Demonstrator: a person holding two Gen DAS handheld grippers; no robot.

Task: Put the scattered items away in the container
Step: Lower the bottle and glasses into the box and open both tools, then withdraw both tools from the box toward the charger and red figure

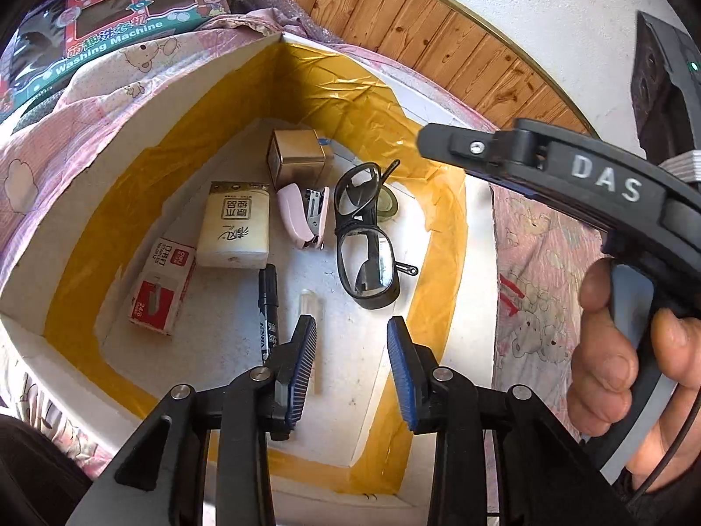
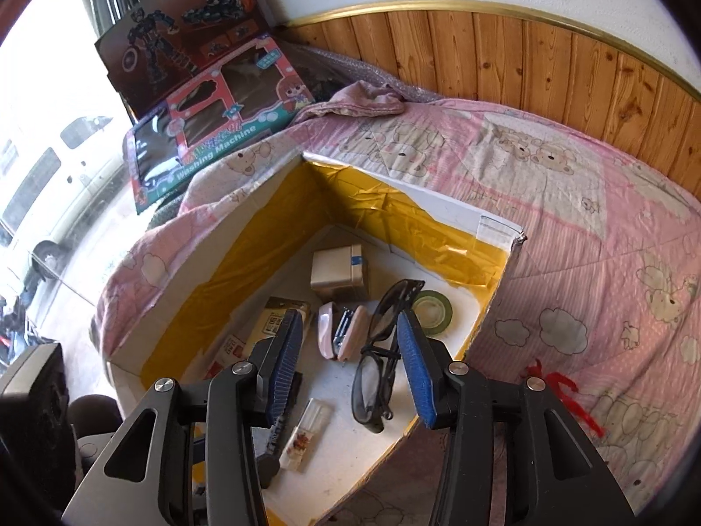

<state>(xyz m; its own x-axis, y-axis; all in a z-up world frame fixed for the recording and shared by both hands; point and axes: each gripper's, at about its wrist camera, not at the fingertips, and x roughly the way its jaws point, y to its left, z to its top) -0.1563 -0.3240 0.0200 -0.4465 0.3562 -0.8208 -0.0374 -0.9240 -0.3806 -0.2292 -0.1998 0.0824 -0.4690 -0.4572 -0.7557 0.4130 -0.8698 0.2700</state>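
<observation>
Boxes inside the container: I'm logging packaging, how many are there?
2. A tan box sits toward the far corner; a red-and-white staples box lies near the left wall. The tissue pack between them is soft wrap, not counted.

The right gripper (image 2: 350, 350), its blue-padded fingers spread apart and empty, hangs over a white foam box lined with yellow tape (image 2: 280, 206). Inside lie black-framed safety glasses (image 2: 377, 383), a pink stapler (image 2: 342, 334), a roll of green tape (image 2: 433, 310), a small beige carton (image 2: 338, 272) and a clear little bottle (image 2: 306, 431). A black marker (image 2: 275, 438), probably, is half hidden behind the left finger. The box rests on a pink bear-print quilt (image 2: 569, 236), with a red twist of wire (image 2: 565, 390) beside it.
</observation>
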